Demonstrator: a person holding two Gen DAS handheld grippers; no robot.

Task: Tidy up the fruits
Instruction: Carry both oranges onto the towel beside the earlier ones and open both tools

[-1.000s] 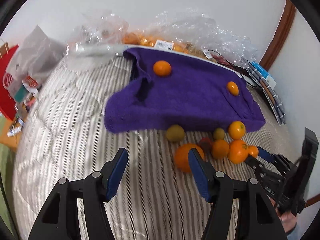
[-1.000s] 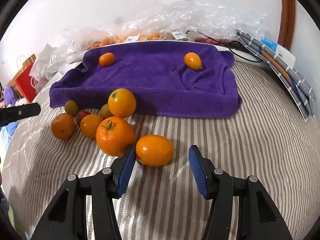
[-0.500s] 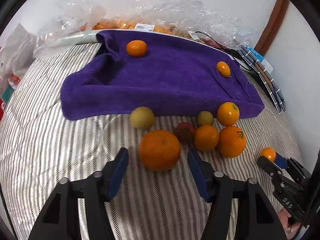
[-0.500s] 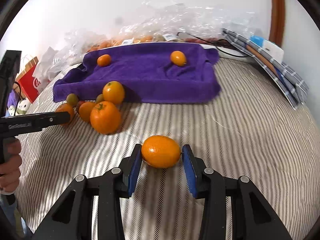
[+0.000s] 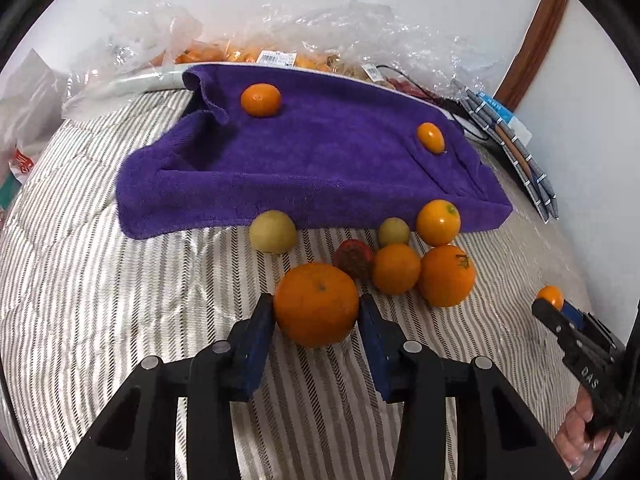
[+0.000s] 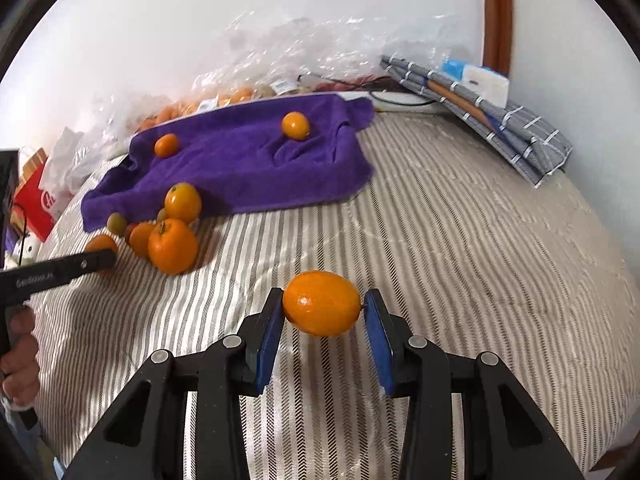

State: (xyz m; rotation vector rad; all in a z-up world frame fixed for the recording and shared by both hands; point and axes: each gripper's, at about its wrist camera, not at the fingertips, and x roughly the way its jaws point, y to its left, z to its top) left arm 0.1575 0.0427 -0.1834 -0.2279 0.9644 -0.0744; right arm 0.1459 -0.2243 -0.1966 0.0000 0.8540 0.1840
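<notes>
- Orange and oval, a small citrus (image 6: 321,303) sits clamped between the blue pads of the right gripper (image 6: 323,320), held above the striped bedcover (image 6: 460,240).
- The left gripper (image 5: 316,332) has its pads against both sides of a large orange (image 5: 316,304) that rests on the cover.
- Just beyond lies a cluster of fruit (image 5: 400,252) at the near edge of the purple towel (image 5: 320,160), which carries two small oranges (image 5: 261,99).
- Bare cover spreads right of the towel.
- The right gripper's side reads "DAS" in the left view.
</notes>
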